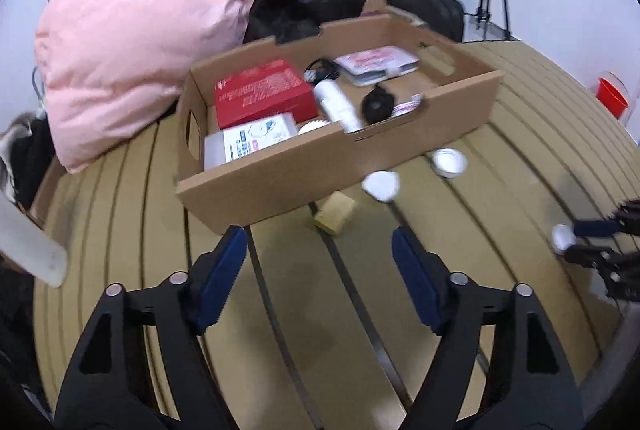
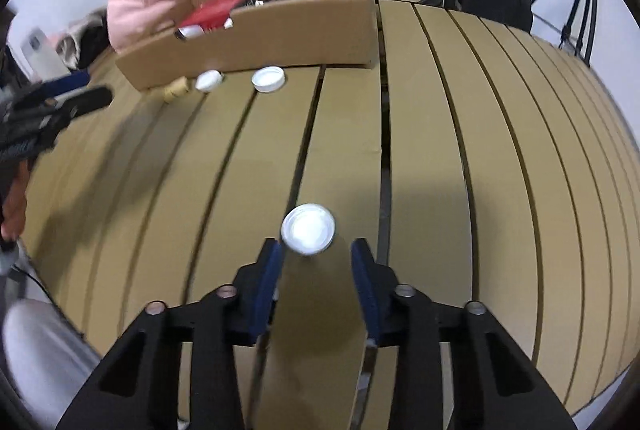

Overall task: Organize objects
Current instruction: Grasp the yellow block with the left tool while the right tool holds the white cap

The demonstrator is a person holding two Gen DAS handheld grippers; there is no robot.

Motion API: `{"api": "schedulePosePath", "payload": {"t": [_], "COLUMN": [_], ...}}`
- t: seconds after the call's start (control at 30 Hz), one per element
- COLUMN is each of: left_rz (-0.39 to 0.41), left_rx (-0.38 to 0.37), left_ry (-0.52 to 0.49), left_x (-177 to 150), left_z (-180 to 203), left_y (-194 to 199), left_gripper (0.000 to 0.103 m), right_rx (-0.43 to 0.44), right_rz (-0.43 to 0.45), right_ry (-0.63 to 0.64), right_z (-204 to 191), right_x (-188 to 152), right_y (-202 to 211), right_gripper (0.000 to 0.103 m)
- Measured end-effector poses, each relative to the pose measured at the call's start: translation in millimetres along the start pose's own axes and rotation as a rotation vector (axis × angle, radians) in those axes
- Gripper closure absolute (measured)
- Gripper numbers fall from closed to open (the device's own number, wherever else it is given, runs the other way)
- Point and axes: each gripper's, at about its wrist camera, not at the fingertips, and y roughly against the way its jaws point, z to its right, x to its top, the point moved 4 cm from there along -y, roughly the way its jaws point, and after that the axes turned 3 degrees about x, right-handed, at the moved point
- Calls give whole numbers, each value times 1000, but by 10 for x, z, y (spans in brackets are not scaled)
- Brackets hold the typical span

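Lids lie loose: one white lid (image 2: 307,233) at 12 o'clock beyond right gripper (image 2: 316,250), fingers narrow, empty; left gripper (image 1: 320,250) wide, empty, facing cardboard tray (image 1: 280,174).

Near and right slatted table (image 2: 460,150) bare: free passage. Far left blocked by cardboard tray (image 1: 320,166); pink pillow (image 1: 132,42) behind; small lids (image 2: 269,79) along tray front.

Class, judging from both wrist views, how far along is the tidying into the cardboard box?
Done: the box already holds a red carton, a white tube and other packets.
In hand: nothing gripped yet; the right gripper is open just short of a white lid, and the left gripper is open and empty.
Left: two more lids and a tan block beside the box.
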Motion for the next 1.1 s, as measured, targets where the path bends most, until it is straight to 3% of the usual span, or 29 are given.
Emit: {"api": "schedulePosePath", "payload": {"t": [0.13, 0.2, 0.43, 0.47, 0.5, 0.53, 0.77, 0.83, 0.87, 0.93, 0.97, 1.0, 1.1], "left_rz": [-63, -64, -69, -67, -66, -64, -101, -85, -76, -50, -38, -27, -2], "left_rx": [8, 4, -28, -47, -82, -93, -13, 4, 13, 40, 52, 58, 84], "left_ry": [40, 54, 71, 80, 89, 95, 121, 175, 198, 248, 269, 285, 328], "left_x": [-20, -9, 16, 13, 13, 3, -96, -116, -130, -163, -187, -208, -287], "left_z": [-46, -50, 4, 1, 12, 28, -34, -175, -237, -377, -434, -474, -560], "left_y": [-346, -431, -577, -575, -564, -531, -341, -162, -69, 154, 268, 355, 636], "left_gripper": [48, 48, 50, 69, 78, 80, 81, 81, 81, 81, 81, 81, 81], "right_rx": [-22, -31, 15, 24, 43, 77, 152, 159, 170, 204, 212, 209, 207], "right_rz": [1, 10, 25, 27, 31, 43, 33, 23, 24, 29, 39, 47, 50], "right_ry": [40, 66, 74, 69, 61, 52, 139, 174, 186, 203, 204, 206, 211], "right_z": [-34, -78, -137, -146, -155, -175, -490, -577, -607, -662, -675, -685, -707], "right_x": [85, 155, 435, 465, 494, 517, 446, 419, 405, 388, 382, 377, 356], "right_y": [-104, -136, -304, -314, -310, -289, -306, -332, -328, -302, -283, -271, -270], "right_gripper": [76, 96, 97, 96, 96, 96, 93, 90, 82, 56, 27, 14, 14]}}
